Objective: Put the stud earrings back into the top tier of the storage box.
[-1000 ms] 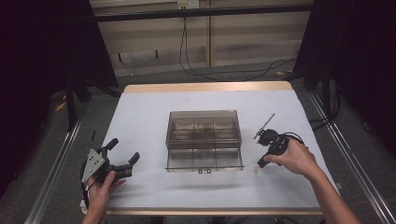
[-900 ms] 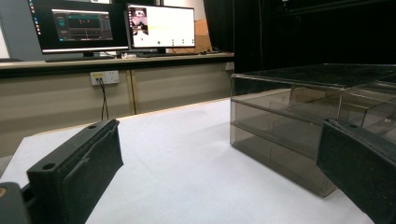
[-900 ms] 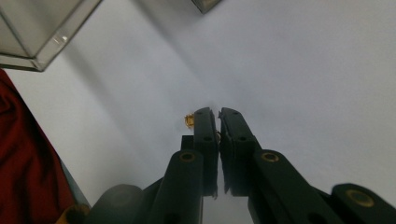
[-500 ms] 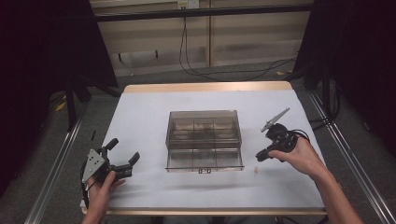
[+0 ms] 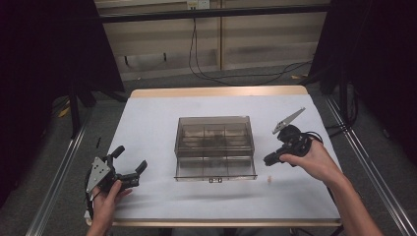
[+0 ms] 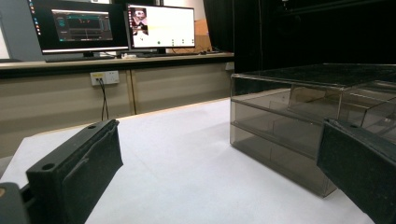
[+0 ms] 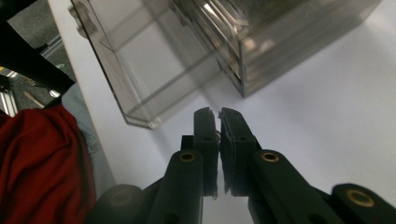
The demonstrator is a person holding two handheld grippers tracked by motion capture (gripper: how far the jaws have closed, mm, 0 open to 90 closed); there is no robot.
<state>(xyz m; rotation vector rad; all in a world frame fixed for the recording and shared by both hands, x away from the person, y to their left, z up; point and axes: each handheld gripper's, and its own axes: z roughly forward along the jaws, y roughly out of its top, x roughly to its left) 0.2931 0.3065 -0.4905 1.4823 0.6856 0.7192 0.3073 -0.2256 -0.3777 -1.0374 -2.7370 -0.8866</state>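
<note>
Nearest the person, the left tool [image 5: 129, 167] rests at the table's [image 5: 152, 118] front left corner, jaws spread wide and empty. The right tool [image 5: 268, 160], raised just right of the box, has its jaws pressed together; something tiny may be pinched between them, too small to tell. A small pale bit [image 5: 269, 180] lies on the table near it. At centre sits the smoky transparent plastic compartment box [image 5: 215, 147], lid open. It looks light, stiff and slippery, probably best gripped by a thin wall or lid edge.
</note>
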